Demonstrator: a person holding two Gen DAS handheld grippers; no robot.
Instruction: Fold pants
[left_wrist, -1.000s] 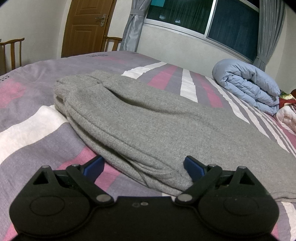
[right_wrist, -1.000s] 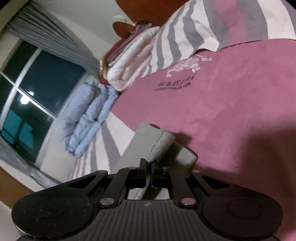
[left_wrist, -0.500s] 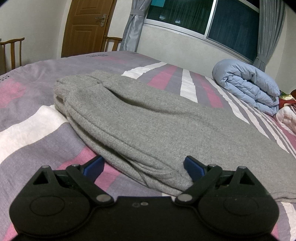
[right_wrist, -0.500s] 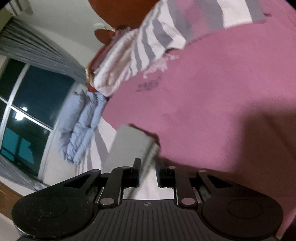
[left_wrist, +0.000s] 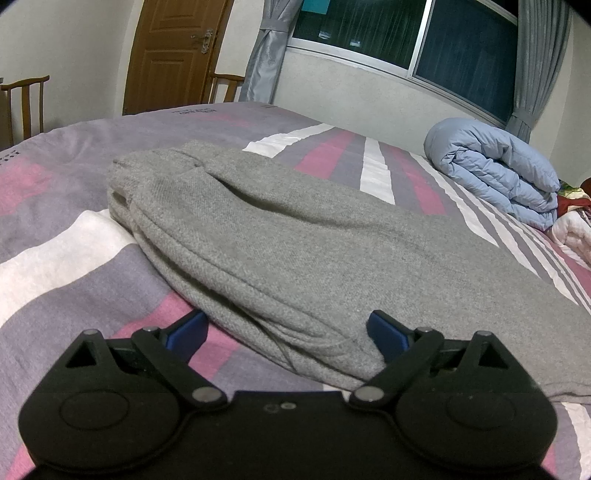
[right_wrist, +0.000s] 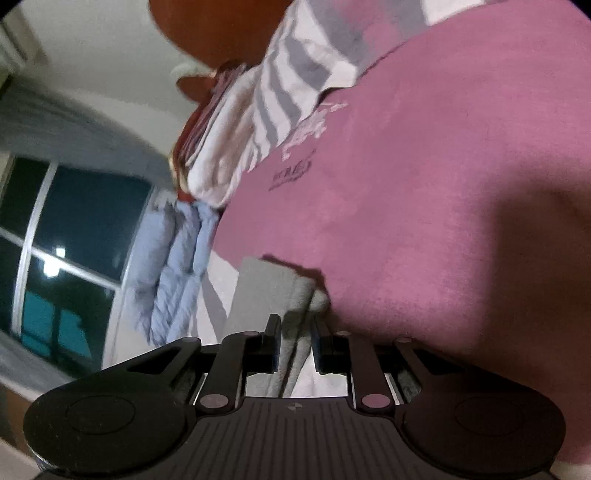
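Grey pants (left_wrist: 295, 251) lie folded lengthwise on the striped bed (left_wrist: 55, 266), waistband at the far left. My left gripper (left_wrist: 286, 332) is open, its blue pads either side of the pants' near folded edge, low over the bed. My right gripper (right_wrist: 295, 343) is open a little, and the grey cuff end of the pants (right_wrist: 280, 291) sits between its fingers without being pinched. The right wrist view is tilted and blurred.
A rolled light-blue duvet (left_wrist: 498, 170) lies at the bed's far right, also in the right wrist view (right_wrist: 177, 266). Folded bedding (right_wrist: 236, 147) lies beyond the pink sheet (right_wrist: 424, 206). Chairs (left_wrist: 22, 103), a door and a window stand behind the bed.
The right gripper was shut on the pants' cuff a second ago and has opened, letting the cuff go. The left gripper has not moved.
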